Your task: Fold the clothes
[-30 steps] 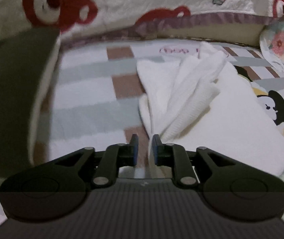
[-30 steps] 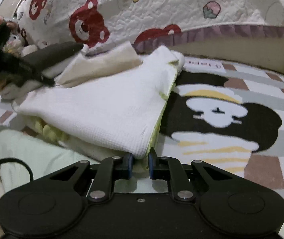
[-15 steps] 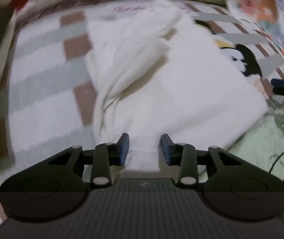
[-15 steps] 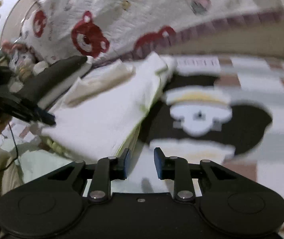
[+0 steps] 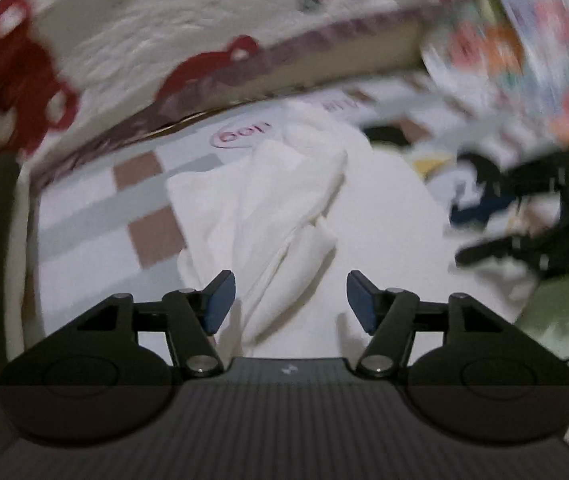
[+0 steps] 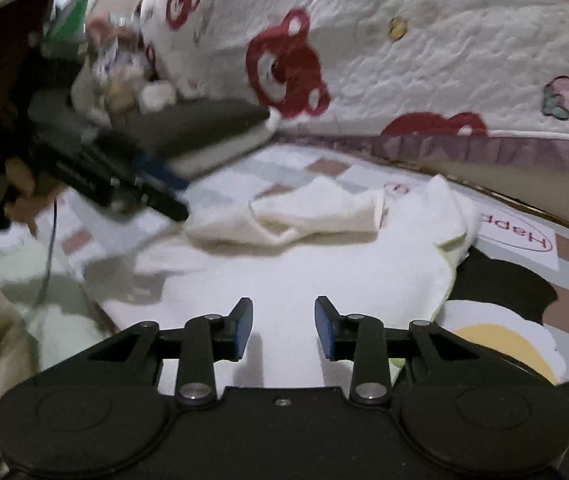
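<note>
Both grippers hang over a white garment (image 6: 324, 264) that lies spread on a checked bed sheet (image 5: 96, 216), with nothing pinched in either. On the left gripper (image 5: 290, 300) the jaws are opening, wide apart, above a bunched sleeve (image 5: 284, 216) at the garment's near left edge. On the right gripper (image 6: 283, 328) the jaws are also opening, over the flat near part of the cloth. A bear-print quilt (image 6: 424, 60) rises along the far side. At far left in the right wrist view, a dark folded item (image 6: 200, 128) sits by the quilt.
</note>
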A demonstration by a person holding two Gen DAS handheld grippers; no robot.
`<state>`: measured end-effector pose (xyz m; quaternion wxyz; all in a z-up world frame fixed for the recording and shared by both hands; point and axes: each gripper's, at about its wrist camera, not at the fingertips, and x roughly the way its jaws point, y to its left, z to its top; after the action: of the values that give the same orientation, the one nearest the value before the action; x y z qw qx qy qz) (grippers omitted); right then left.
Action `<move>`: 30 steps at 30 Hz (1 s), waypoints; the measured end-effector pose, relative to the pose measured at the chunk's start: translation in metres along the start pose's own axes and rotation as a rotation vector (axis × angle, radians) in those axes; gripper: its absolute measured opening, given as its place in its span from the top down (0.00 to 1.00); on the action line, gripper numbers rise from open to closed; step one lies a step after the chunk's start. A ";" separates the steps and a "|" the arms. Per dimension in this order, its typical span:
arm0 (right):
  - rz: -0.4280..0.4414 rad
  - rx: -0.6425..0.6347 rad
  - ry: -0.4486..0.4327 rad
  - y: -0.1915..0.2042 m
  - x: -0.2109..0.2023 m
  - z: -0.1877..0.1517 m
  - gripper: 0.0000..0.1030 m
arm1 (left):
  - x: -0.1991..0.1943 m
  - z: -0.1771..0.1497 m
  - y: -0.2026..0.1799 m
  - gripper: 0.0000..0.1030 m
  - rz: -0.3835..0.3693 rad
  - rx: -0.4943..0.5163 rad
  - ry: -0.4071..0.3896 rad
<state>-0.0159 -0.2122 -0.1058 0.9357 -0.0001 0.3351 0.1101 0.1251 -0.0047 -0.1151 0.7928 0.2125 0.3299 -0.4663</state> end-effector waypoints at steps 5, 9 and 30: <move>-0.026 -0.004 0.036 0.003 0.012 -0.012 0.59 | 0.039 0.001 -0.018 0.37 0.075 0.227 0.044; -0.012 0.019 0.026 0.003 0.008 -0.022 0.58 | 0.065 0.016 0.005 0.33 0.121 0.160 0.048; -0.065 0.032 -0.011 0.002 -0.003 -0.015 0.55 | 0.029 -0.011 0.115 0.54 0.339 -0.495 -0.023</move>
<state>-0.0284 -0.2121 -0.1156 0.9406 0.0047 0.3314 0.0744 0.2329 0.0402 -0.1404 0.8907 0.0592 0.3844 -0.2353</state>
